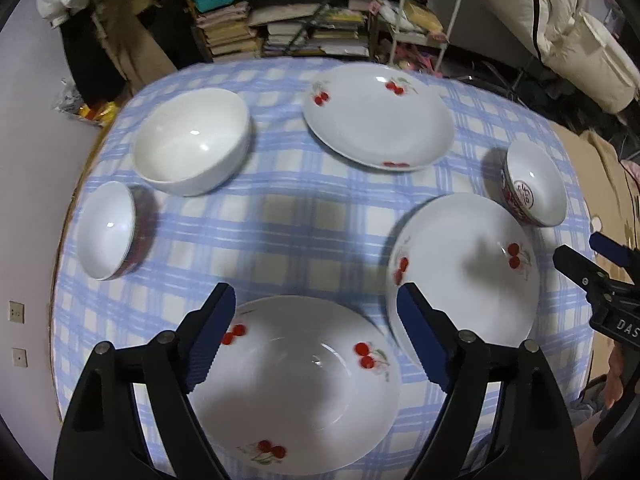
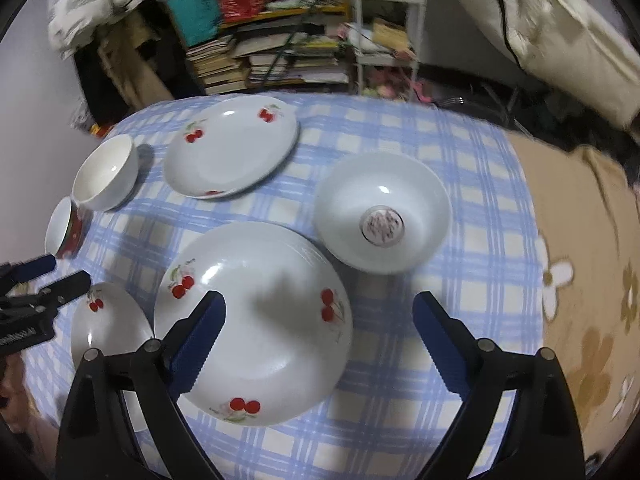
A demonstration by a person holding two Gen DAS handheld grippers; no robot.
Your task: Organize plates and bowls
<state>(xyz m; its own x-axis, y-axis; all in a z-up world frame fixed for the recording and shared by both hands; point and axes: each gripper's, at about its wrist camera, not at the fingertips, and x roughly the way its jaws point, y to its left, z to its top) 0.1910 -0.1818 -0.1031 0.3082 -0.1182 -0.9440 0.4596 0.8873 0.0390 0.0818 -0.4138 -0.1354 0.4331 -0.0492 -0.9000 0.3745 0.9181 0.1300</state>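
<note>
Two grippers hang over my checked tablecloth (image 1: 288, 216), jaws wide and holding nothing. Beneath my left gripper (image 1: 312, 336) lies a cherry plate (image 1: 296, 392) — apart from the fingers. My right gripper (image 2: 320, 344) is above a second cherry plate (image 2: 256, 320), near its left finger. Farther off: a small bowl (image 2: 384, 212), a third plate (image 1: 376, 116), a white bowl (image 1: 192, 144) and a red-sided bowl (image 1: 106, 230).

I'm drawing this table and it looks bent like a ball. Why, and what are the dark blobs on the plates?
Left wrist view: the fisheye lens bulges the checked cloth and blacks out the corners; the blob on the near plate is a shadow, probably the left gripper's. Right wrist view: same bulge, blurry edges, and a shadow on the big plate under the right gripper.
</note>
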